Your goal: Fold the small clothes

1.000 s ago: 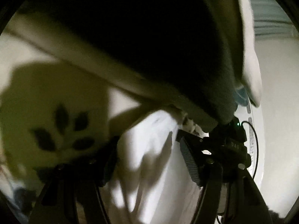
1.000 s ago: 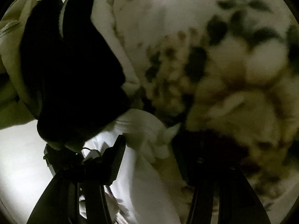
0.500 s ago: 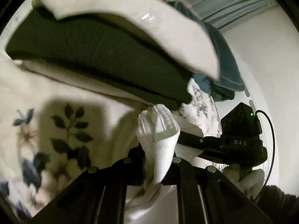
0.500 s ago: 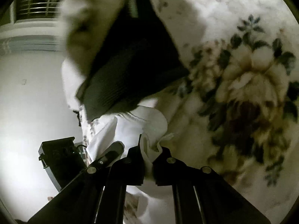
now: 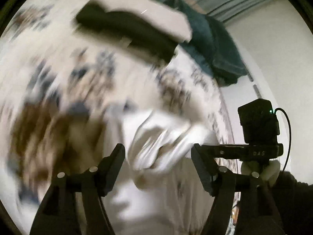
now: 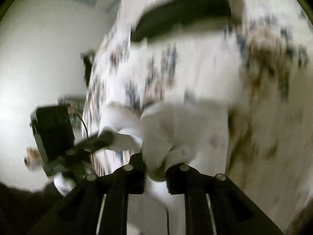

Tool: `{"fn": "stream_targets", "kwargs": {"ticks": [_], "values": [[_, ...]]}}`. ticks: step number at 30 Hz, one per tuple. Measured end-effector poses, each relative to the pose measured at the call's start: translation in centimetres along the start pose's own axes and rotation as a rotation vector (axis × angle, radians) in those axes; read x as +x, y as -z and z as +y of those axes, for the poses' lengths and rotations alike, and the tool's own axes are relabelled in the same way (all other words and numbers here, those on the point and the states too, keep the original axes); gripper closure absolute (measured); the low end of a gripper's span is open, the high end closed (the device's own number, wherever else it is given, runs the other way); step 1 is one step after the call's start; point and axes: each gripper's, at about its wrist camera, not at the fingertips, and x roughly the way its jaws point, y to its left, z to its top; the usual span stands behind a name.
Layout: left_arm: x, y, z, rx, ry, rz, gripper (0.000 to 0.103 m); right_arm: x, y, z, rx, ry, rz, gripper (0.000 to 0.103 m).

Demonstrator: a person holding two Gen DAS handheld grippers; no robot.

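Note:
A small white garment (image 5: pixel 160 137) lies bunched on a floral bedspread (image 5: pixel 58 82). In the left wrist view my left gripper (image 5: pixel 157 152) is open, its fingers wide on either side of the white cloth. In the right wrist view my right gripper (image 6: pixel 155 168) is shut on a fold of the same white garment (image 6: pixel 176 129). The right gripper's body also shows at the right of the left wrist view (image 5: pixel 258 129), and the left gripper shows at the left of the right wrist view (image 6: pixel 58 137). Both views are motion-blurred.
A stack of folded clothes lies at the back of the bed: a cream piece (image 5: pixel 156 13) over a dark green one (image 5: pixel 129 33). A teal garment (image 5: pixel 215 51) lies beside them. A white wall (image 5: pixel 277 58) borders the bed.
My left gripper has opened and let go of the white garment. Both grippers have pulled back from the folded stack; my right gripper stays shut on the cloth.

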Motion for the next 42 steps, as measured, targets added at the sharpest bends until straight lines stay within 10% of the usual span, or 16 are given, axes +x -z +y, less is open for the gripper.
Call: {"fn": "stream_targets", "kwargs": {"ticks": [6,14,18,19,21,23,26,29,33,39,42], "values": [[-2.3,7.2,2.8,-0.136,-0.126,0.093,0.035,1.4,11.7,-4.9,0.119,0.029,0.2,0.062],[2.2,1.6,3.6,-0.234,-0.103,0.075,0.035,2.2,9.8,-11.1,0.336,0.004,-0.038,0.05],[6.8,0.0,3.3,-0.233,-0.098,0.152,0.038,5.6,7.9,-11.8,0.409,0.024,0.004,0.057],[7.3,0.0,2.9,-0.206,-0.123,0.151,0.044,7.1,7.7,-11.8,0.434,0.02,0.021,0.067],[7.3,-0.1,1.8,-0.147,-0.155,0.133,0.094,9.4,8.4,-12.4,0.477,-0.025,0.052,0.093],[5.9,-0.6,1.3,-0.123,-0.13,0.092,0.099,9.7,9.4,-12.8,0.55,-0.125,0.016,0.095],[4.3,-1.3,2.5,-0.181,-0.079,0.048,0.099,8.8,10.4,-13.2,0.642,-0.267,-0.053,0.095],[3.7,-0.3,4.7,-0.274,-0.044,0.083,0.093,7.6,11.1,-13.9,0.624,-0.175,-0.057,0.093],[3.5,3.4,5.2,-0.312,-0.022,0.14,0.056,8.5,12.6,-14.3,0.584,-0.099,0.028,0.08],[4.8,6.7,3.8,-0.292,-0.121,0.146,0.069,8.8,14.3,-14.5,0.587,-0.095,0.027,0.08],[5.1,6.5,3.3,-0.268,-0.17,0.176,0.068,10.1,13.3,-13.8,0.527,0.058,0.059,0.08]]}}
